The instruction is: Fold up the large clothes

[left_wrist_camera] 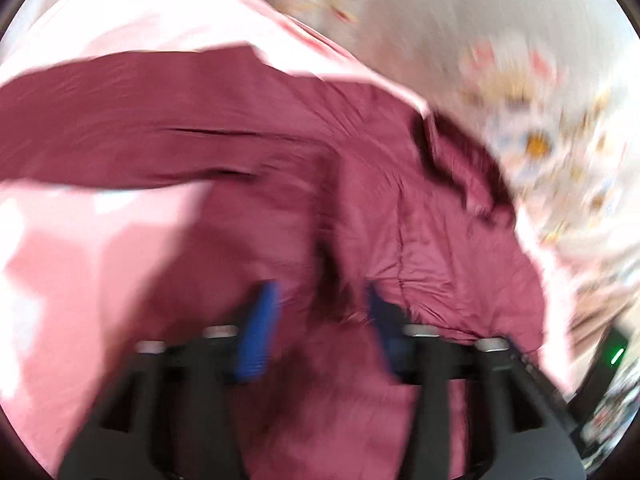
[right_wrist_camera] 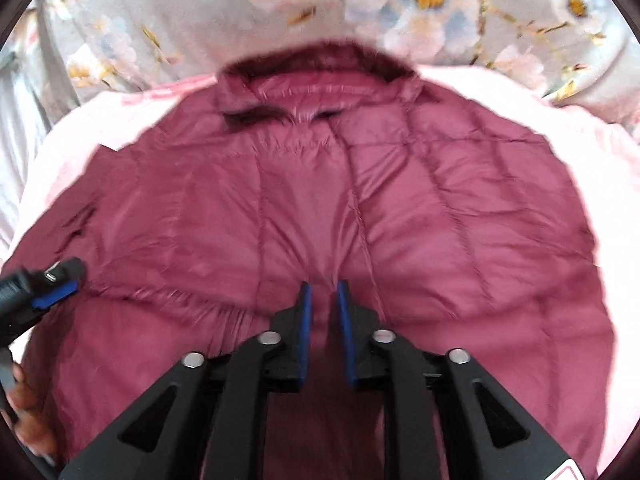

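Observation:
A maroon quilted jacket [right_wrist_camera: 320,200] lies spread front-up on a pink sheet [right_wrist_camera: 600,160], its collar [right_wrist_camera: 320,72] at the far side. My right gripper [right_wrist_camera: 323,292] hovers low over the middle of the jacket's front by the centre seam. Its blue pads stand a narrow gap apart, and I see no fabric pinched between them. The left wrist view is blurred. There the jacket [left_wrist_camera: 360,200] has one sleeve [left_wrist_camera: 120,120] stretched out to the left. My left gripper [left_wrist_camera: 320,292] is wide open above the jacket with nothing in it. It also shows at the jacket's left edge [right_wrist_camera: 52,284].
Floral bedding [right_wrist_camera: 400,0] lies beyond the collar and along the right of the left wrist view [left_wrist_camera: 520,80]. The pink sheet [left_wrist_camera: 60,280] shows bare around the jacket. A person's hand [right_wrist_camera: 24,400] holds the left gripper. A dark device with a green light [left_wrist_camera: 616,354] sits at the right edge.

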`<state>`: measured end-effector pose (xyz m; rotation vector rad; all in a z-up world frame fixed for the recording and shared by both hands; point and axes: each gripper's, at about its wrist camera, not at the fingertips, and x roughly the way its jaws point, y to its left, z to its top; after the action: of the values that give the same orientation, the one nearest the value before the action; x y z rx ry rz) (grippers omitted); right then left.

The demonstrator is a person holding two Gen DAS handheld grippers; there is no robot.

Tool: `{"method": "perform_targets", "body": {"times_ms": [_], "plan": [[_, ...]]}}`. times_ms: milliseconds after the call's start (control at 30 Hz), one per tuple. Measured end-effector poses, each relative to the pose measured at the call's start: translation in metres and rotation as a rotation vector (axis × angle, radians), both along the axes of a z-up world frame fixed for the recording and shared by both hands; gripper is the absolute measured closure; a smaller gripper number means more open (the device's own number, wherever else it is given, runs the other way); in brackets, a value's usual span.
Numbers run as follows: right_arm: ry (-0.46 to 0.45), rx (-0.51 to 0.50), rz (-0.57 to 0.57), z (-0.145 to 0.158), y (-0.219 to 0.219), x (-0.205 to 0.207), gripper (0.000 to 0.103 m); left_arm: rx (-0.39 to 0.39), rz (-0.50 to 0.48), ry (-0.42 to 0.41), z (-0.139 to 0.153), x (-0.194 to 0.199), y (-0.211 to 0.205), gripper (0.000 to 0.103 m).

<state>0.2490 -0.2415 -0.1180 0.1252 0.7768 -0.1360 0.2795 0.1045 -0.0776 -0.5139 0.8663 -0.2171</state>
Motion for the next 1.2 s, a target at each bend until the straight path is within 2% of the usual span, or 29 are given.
{"method": "perform_targets", "body": {"times_ms": [33,67,167,267,333,400,467,533,567,600,633,700,733,800,933,1067,1133,1200], "plan": [[-0.021,-0.003,0.007,0.006,0.004,-0.017,0.052,-0.028,0.064,-0.019,0.006,-0.014,0.027,0.018],[-0.035,-0.009,0.013,0.008,0.008,-0.029,0.05,-0.038,0.117,-0.034,0.009,-0.023,0.048,0.011],[-0.043,-0.034,0.034,0.005,0.021,-0.074,0.049,-0.041,0.294,-0.023,0.014,-0.046,0.128,0.01],[-0.026,0.004,0.043,-0.009,0.023,-0.1,0.049,-0.032,0.494,0.018,0.005,-0.058,0.206,0.01],[-0.015,0.018,0.044,-0.02,0.024,-0.11,0.048,-0.054,0.619,0.035,-0.005,-0.064,0.254,0.01],[-0.016,0.027,0.042,-0.026,0.024,-0.115,0.045,-0.084,0.694,0.065,-0.016,-0.064,0.285,0.013],[-0.017,0.043,0.048,-0.027,0.023,-0.114,0.042,-0.141,0.719,0.068,-0.027,-0.06,0.304,0.016],[-0.011,0.058,0.048,-0.03,0.023,-0.113,0.041,-0.136,0.73,0.053,-0.028,-0.055,0.31,0.018],[-0.011,0.058,0.049,-0.03,0.022,-0.113,0.04,-0.112,0.728,0.053,-0.027,-0.048,0.31,0.026],[-0.01,0.057,0.051,-0.03,0.023,-0.113,0.039,-0.101,0.714,0.057,-0.027,-0.043,0.31,0.045],[-0.007,0.053,0.053,-0.031,0.024,-0.113,0.038,-0.099,0.698,0.066,-0.028,-0.039,0.311,0.055],[-0.004,0.047,0.057,-0.031,0.025,-0.112,0.036,-0.092,0.667,0.092,-0.028,-0.027,0.309,0.087],[-0.003,0.045,0.058,-0.031,0.026,-0.112,0.036,-0.095,0.642,0.085,-0.026,-0.023,0.306,0.096],[0.0,0.043,0.06,-0.031,0.026,-0.112,0.035,-0.067,0.61,0.065,-0.012,-0.015,0.293,0.098],[0.001,0.039,0.06,-0.032,0.027,-0.112,0.035,0.025,0.477,-0.042,0.041,-0.001,0.242,0.099],[0.002,0.034,0.06,-0.032,0.027,-0.111,0.034,0.111,0.234,-0.198,0.119,0.008,0.145,0.099],[0.002,0.034,0.06,-0.032,0.027,-0.111,0.034,0.119,0.106,-0.281,0.149,0.009,0.089,0.099],[0.001,0.035,0.06,-0.032,0.026,-0.111,0.034,0.115,-0.022,-0.328,0.167,0.009,0.032,0.099]]}}
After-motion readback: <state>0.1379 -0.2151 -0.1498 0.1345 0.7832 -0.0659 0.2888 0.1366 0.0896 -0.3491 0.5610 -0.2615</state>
